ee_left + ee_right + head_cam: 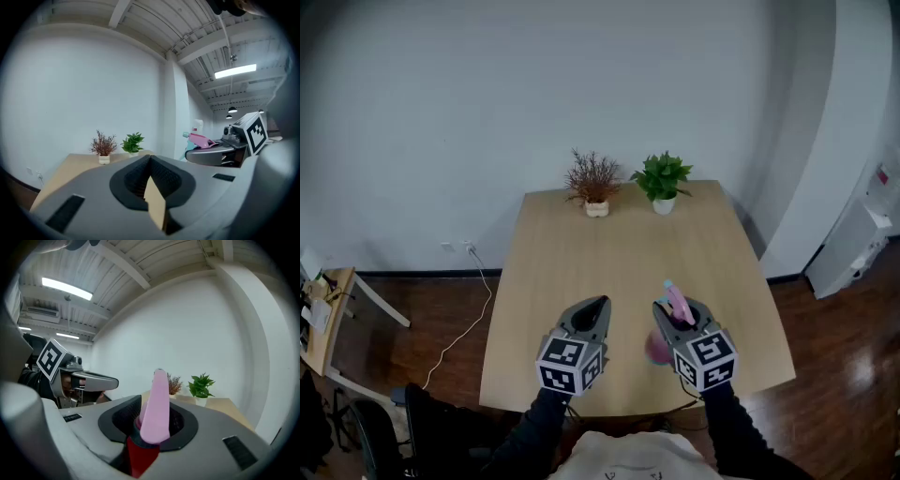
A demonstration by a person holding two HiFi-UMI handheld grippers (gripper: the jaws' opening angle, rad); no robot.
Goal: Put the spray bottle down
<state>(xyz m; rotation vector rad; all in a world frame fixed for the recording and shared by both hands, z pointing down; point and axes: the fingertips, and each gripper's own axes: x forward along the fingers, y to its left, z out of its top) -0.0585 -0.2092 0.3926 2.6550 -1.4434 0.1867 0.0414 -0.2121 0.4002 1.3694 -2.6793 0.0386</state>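
Bottle (677, 302): pink, teal tip.
Left gripper (598, 305), right gripper (677, 315): grey, with black-and-white square-patterned cubes.
Table (572, 272): pale wood.
Leafy plant (661, 174): green, white pot.
Dry plant (592, 173): red-brown, cream pot.
Floor (431, 309): dark brown.
Wall (487, 94): white.

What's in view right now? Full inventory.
table: one, light wood, against the wall
dried plant: one, reddish-brown in a white pot, table's far edge
green plant: one, green in a white pot, right of the dried plant
spray bottle: one, pink, between the right gripper's jaws, above the table's near right
cable: one, white, on the dark floor left of the table
white unit: one, at the right wall
left gripper: jaws together, empty, over the table's near edge
right gripper: closed on the spray bottle
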